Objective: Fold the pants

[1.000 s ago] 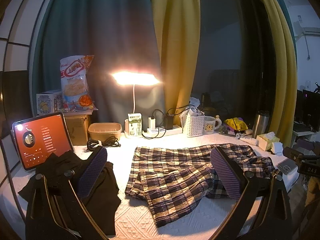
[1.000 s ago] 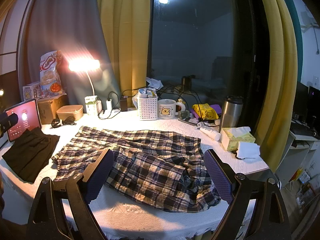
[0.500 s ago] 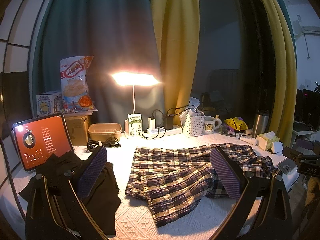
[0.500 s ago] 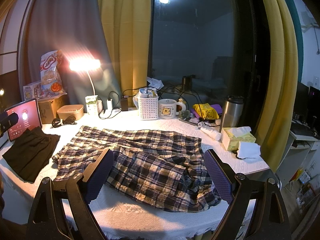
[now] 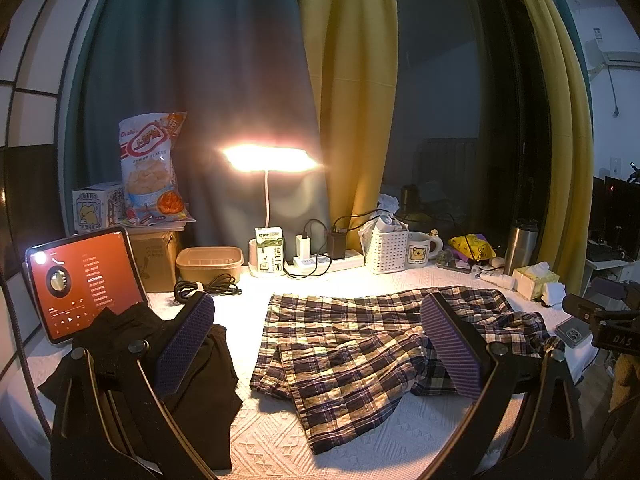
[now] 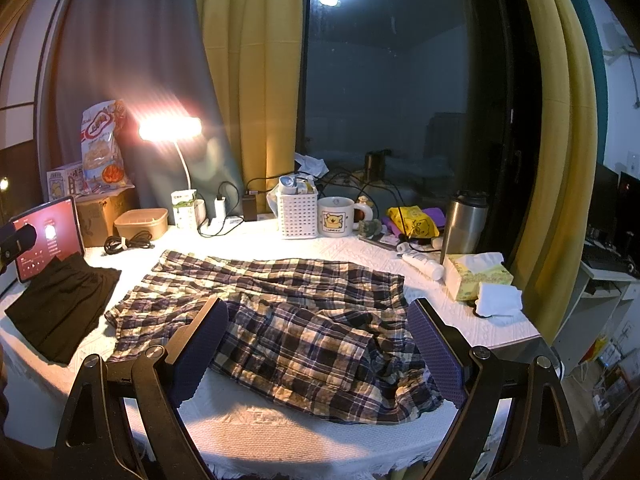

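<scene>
Both your claws, left gripper (image 5: 316,344) and right gripper (image 6: 318,344), hang spread wide and empty, with the plaid pants (image 6: 280,320) lying rumpled and only loosely doubled on the white tablecloth (image 6: 248,420) just ahead of them, so nearly all folding remains

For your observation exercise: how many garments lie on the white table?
2: plaid checked cotton pants spread across the table's middle, and a black folded cloth garment at its left end, before the tablet.
</scene>
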`<move>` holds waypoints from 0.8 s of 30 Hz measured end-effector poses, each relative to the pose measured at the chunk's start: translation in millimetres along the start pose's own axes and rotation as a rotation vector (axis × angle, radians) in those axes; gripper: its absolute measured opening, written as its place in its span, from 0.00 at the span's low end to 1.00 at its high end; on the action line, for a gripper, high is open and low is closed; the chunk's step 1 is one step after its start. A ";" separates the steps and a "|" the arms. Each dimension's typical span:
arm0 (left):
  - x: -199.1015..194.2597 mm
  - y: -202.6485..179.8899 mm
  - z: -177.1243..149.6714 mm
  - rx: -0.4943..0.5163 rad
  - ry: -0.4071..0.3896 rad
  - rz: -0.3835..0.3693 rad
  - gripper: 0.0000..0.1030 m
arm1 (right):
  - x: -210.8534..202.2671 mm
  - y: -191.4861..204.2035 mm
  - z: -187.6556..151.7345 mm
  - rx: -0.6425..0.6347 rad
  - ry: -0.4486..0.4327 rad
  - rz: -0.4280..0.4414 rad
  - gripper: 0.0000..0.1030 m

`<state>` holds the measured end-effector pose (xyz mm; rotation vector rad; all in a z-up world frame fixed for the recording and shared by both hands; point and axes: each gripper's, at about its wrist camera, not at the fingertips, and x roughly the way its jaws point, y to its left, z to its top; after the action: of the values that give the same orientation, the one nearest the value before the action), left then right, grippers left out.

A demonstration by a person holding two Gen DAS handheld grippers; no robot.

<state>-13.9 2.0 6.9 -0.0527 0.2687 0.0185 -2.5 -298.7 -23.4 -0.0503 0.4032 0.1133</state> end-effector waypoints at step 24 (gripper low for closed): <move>59.0 -3.8 -4.3 0.070 0.101 0.017 0.99 | 62.4 -15.7 0.1 -0.012 0.102 -0.010 0.90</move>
<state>42.0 -1.4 -12.7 0.0184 0.3708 0.0232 56.5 -308.0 -47.5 -0.0699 0.5039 0.1033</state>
